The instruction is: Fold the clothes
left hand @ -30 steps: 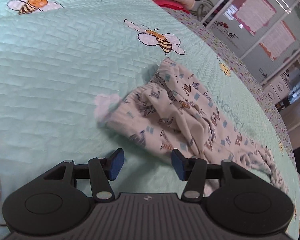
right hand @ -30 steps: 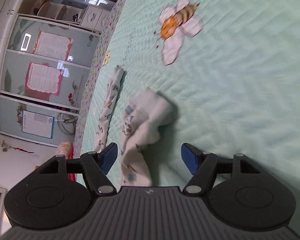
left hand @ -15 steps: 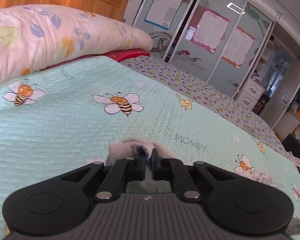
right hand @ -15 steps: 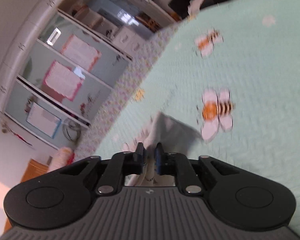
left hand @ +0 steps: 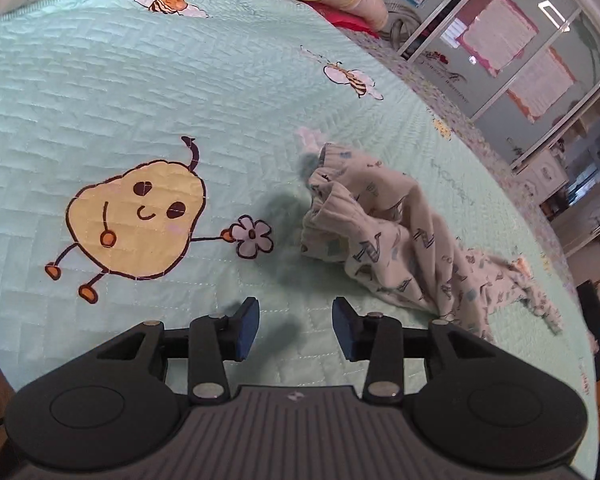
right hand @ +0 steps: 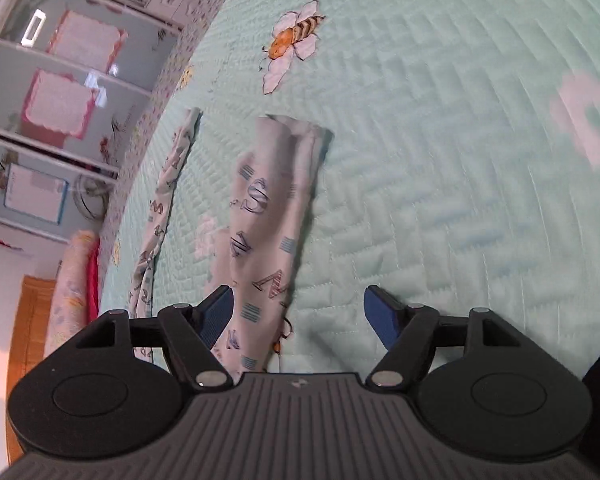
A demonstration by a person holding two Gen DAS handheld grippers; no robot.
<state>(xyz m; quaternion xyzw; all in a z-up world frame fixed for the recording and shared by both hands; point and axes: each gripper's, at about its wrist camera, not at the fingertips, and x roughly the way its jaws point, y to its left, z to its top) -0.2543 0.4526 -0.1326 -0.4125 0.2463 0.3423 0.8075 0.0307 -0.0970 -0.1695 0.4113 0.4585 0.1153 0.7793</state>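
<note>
A crumpled pair of cream cotton trousers printed with letters lies on the mint-green quilted bedspread, right of centre, probably just released for straightening. Left gripper: jaws just opened, empty, trousers above right. Right gripper: jaws just widened, one trouser leg lying loose between them.

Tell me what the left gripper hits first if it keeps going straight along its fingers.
Most likely the bare quilt. The left gripper is open with nothing between its pads, and the pants lie off to the right of that line.
</note>
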